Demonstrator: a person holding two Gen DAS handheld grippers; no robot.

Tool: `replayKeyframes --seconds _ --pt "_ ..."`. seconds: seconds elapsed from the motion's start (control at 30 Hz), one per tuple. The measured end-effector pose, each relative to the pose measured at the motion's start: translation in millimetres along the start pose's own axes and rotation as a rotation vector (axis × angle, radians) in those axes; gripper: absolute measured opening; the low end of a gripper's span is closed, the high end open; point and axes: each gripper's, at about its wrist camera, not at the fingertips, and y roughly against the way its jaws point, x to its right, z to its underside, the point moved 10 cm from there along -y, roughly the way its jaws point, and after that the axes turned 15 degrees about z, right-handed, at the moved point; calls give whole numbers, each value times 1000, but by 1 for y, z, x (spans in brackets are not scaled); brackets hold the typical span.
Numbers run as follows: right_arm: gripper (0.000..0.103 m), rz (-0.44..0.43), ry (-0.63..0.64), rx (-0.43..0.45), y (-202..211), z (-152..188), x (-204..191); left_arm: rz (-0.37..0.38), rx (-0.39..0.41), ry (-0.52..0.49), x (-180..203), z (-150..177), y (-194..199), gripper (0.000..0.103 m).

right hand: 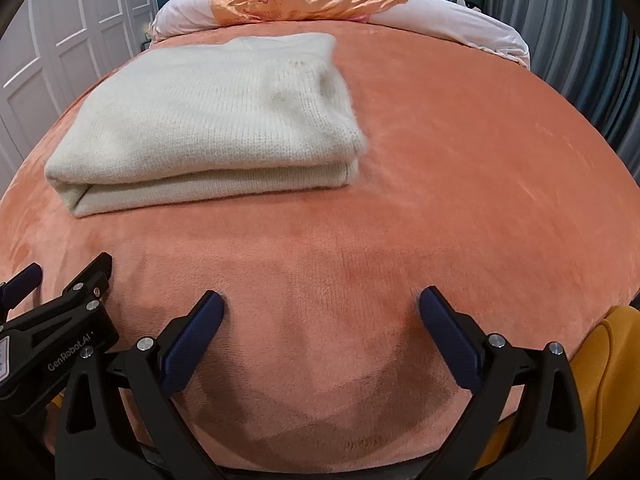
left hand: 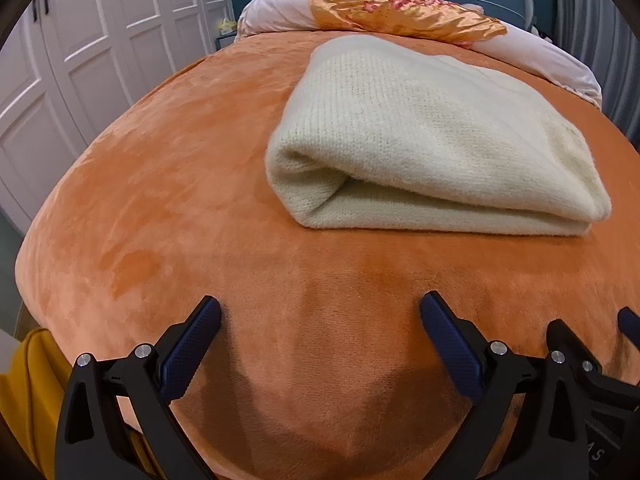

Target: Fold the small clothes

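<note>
Setting: a bed point(left hand: 160, 184) covered with a plush orange blanket, seen from two cameras that look forward along each gripper's fingers.

Garment: a cream knitted sweater point(left hand: 432, 140) lies folded into a thick rectangle on the bed. It sits ahead of the left jaws and a little to their right. From the right-hand camera the same sweater point(right hand: 208, 120) lies ahead of the jaws and to their left. It therefore rests between the two grippers' lines of sight, within reach of either.

Fold: the layers stack one on another, with a rounded folded edge facing the cameras, so the bundle looks finished or nearly so.

Left gripper point(left hand: 320, 312): its jaws stand wide open and hold nothing. They hover low over bare blanket, well short of the sweater.

Right gripper point(right hand: 320, 300): its jaws also gape wide and hold nothing, over bare blanket near the bed's front edge. The left gripper's body shows just beside it at the frame's left edge.

Reason for the pose: with both jaws spread and apart from the cloth, the person seems to be between grasps, judging the fold or about to reach in.

Behind the sweater: a pale pillow point(left hand: 280, 12) with an orange floral satin cloth point(left hand: 400, 12) draped over it lies at the far end of the bed.

Nearby: mustard-yellow fabric point(right hand: 612, 368) shows beside the right jaws, off the bed's edge; what it belongs to is unclear.
</note>
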Motion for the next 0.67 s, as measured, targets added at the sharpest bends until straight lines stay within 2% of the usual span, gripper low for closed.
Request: replayKeyframes --seconds 0.1,0.2,0.67 --pt "95 5 -14 0 4 -3 2 -11 6 -29 4 -3 5 98" --pt "94 12 -22 4 9 -4 3 25 -17 -6 3 -1 3 97" --pt "93 32 -7 11 18 -2 0 38 -48 20 3 0 0 95"
